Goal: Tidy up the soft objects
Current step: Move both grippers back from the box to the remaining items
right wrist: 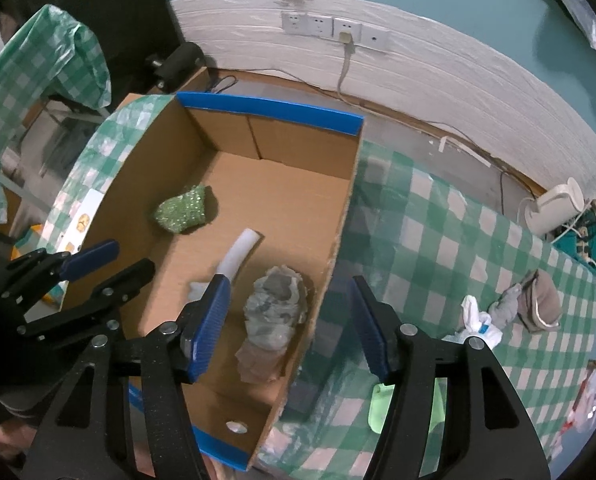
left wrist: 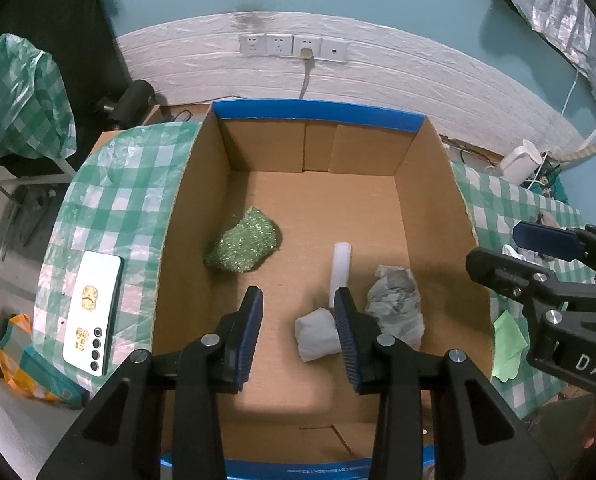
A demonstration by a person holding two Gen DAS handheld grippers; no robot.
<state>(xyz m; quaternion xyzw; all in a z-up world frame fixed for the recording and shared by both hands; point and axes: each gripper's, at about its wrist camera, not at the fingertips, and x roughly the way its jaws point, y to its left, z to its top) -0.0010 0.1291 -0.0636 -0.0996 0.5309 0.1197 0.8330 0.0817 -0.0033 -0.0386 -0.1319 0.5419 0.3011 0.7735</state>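
**Box part-filled, both grippers free: time to fetch the next soft piece**

Green-checked tablecloth covers the table, and the cardboard box sits open on it against the white-panelled wall. Inside the box you already have a glittery green scrubber, a white foam tube, a crumpled grey-and-white wad and a small white bundle.

Your left gripper hangs over the box floor with its jaws partly apart and nothing between the pads; the white bundle lies just beside its right finger. Your right gripper straddles the box's right wall, jaws standing wider and also holding nothing.

By my reading, you are between a drop and the next pick. Still outside on the cloth are a light-green cloth just beneath your right gripper, a white rag and a grey-brown fabric item farther right. The next move likely calls for swinging your right gripper clear of the wall, lowering over the green cloth, and closing on a raised fold.
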